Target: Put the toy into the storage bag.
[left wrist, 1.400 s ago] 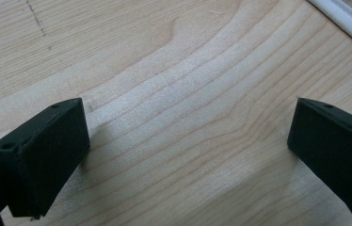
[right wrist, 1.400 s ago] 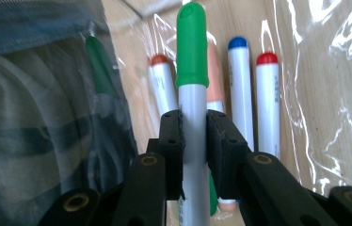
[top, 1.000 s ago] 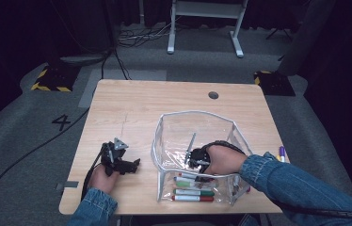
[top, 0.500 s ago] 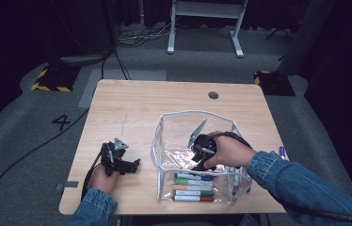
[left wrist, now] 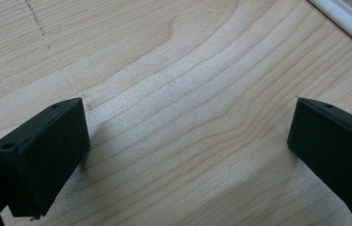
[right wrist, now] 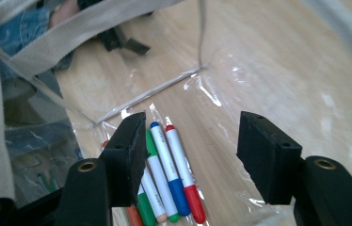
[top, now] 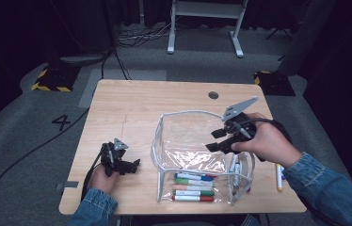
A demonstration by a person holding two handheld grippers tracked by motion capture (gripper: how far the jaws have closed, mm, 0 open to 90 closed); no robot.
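Above the table [top: 132, 108], right hand-held gripper [right wrist: 190, 153] open, empty.

left claw [top: 134, 165] agape, low | right claw [top: 210, 140] raised, just opened, empty

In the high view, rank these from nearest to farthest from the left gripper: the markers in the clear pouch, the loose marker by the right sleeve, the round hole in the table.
From the left gripper:
1. Markers in the clear pouch, just to its right.
2. Round hole, far side of the table.
3. Loose marker, at the table's right edge.
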